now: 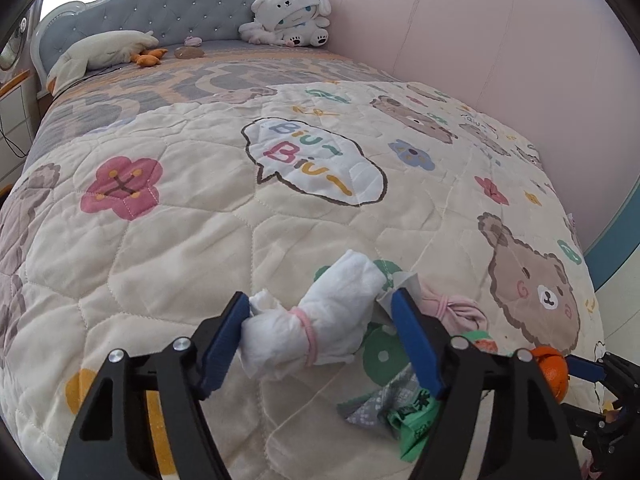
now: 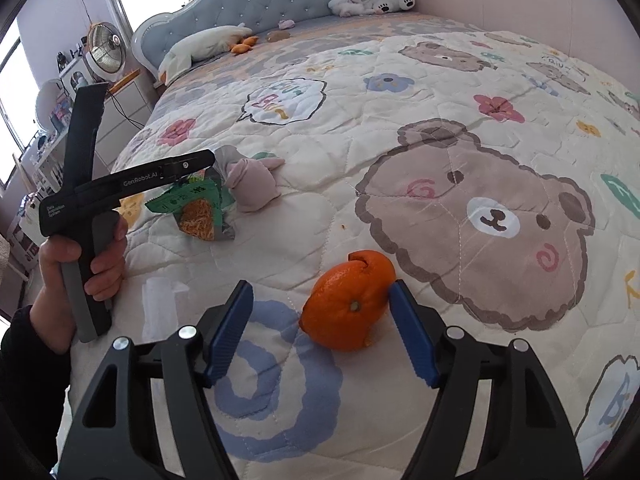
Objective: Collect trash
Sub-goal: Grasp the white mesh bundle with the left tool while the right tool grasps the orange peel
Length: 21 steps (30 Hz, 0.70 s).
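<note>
My left gripper (image 1: 320,300) is open, its blue fingers on either side of a white cloth bundle (image 1: 320,320) tied with a pink band on the quilt. A pink tied bundle (image 1: 452,308) and a green snack wrapper (image 1: 404,416) lie just right of it. My right gripper (image 2: 320,292) is open around an orange peel (image 2: 348,304), whose right side touches the right finger. The peel also shows in the left wrist view (image 1: 554,368). In the right wrist view the left gripper body (image 2: 132,184) hangs over the wrapper (image 2: 196,212) and the pink bundle (image 2: 256,184).
The cartoon quilt (image 1: 200,248) covers the bed. A plush dog (image 1: 292,16), a white goose plush (image 1: 104,52) and small toys lie by the headboard. The pink wall (image 1: 500,60) runs along the right. A fan (image 2: 106,48) and white drawers (image 2: 120,116) stand left of the bed.
</note>
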Available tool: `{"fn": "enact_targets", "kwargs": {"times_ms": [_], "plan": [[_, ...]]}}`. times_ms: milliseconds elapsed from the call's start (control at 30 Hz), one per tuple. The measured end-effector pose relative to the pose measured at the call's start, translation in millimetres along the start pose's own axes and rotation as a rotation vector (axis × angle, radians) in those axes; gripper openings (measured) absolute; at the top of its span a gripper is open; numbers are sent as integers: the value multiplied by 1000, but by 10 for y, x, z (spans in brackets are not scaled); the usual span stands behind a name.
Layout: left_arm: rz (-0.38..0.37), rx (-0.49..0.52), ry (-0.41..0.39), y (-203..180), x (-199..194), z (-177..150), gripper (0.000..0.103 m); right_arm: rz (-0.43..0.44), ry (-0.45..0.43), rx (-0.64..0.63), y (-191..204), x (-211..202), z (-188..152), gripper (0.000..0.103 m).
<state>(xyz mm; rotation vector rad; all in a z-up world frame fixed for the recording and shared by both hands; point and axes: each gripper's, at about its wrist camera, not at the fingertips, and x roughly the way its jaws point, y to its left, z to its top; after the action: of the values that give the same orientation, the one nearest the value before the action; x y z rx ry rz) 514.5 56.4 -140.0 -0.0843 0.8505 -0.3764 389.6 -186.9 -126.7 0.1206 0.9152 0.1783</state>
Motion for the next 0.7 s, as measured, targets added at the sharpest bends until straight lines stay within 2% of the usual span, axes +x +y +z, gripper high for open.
{"fn": "enact_targets", "kwargs": {"times_ms": [67,200,267,300,367,433,700], "plan": [[-11,-24,5,44,23,5,52,-13,1,-12,24,33,9,68],[-9,-43,10,82,68,-18,42,-75,14,-41,62,120,-9,68],[-2,-25,-2,53,58,-40,38,-87,35,-35,41,180,-18,60],[1,-14,-9,32,49,-49,38,-88,49,-26,20,219,-24,56],[-2,-3,-17,12,39,-55,34,-99,76,-7,-26,298,-40,43],[-8,-9,-27,22,21,-55,33,-90,57,24,-69,282,-41,38],[-35,-81,-79,149,-138,-20,30,-108,40,-30,32,207,-24,30]]}}
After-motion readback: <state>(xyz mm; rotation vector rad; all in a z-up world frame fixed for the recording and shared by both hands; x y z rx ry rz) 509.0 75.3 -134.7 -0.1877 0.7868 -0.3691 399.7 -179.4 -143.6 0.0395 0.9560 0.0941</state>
